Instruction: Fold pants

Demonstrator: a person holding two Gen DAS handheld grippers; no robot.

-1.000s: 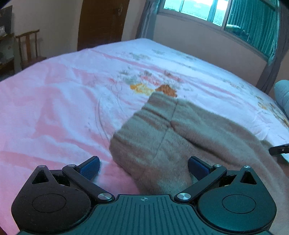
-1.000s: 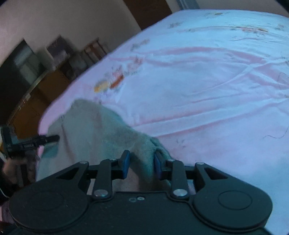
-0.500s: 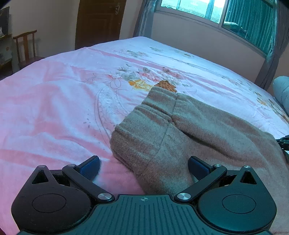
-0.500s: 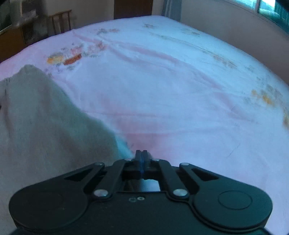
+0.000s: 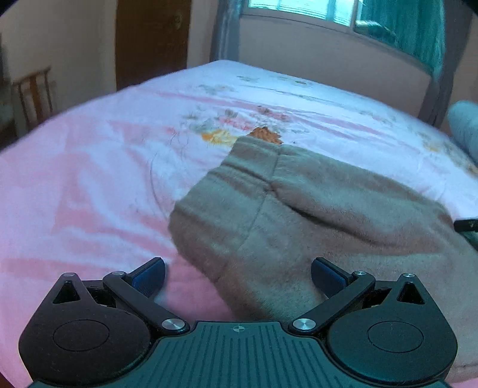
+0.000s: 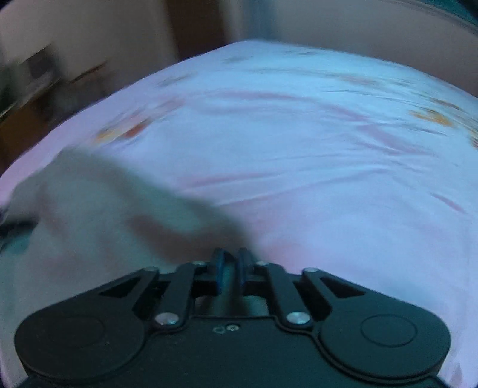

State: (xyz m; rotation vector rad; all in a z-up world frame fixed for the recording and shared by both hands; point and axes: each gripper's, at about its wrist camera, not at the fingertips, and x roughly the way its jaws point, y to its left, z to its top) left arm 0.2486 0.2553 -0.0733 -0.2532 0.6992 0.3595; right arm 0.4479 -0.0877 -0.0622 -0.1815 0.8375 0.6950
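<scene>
A pair of grey-brown fleece pants (image 5: 298,215) lies on a bed covered by a pink and white floral sheet (image 5: 89,185). In the left wrist view, the left gripper (image 5: 237,273) hangs low over the near end of the pants with its blue pads spread wide apart, gripping nothing; one pad sits over the sheet, the other over the cloth. From here the pants stretch away and to the right, a seam running up their length toward a hem near an orange flower print. The right gripper (image 6: 230,268), seen in its own blurred view, has its pads drawn close together; the log reads it as fully closed, and nothing can be made out between them. The pants lie to its left, so the left hand seems better placed for the next grasp. Beyond the bed are a dark wooden door (image 5: 152,41), a wooden chair (image 5: 34,95), and a window with green curtains (image 5: 403,27).
</scene>
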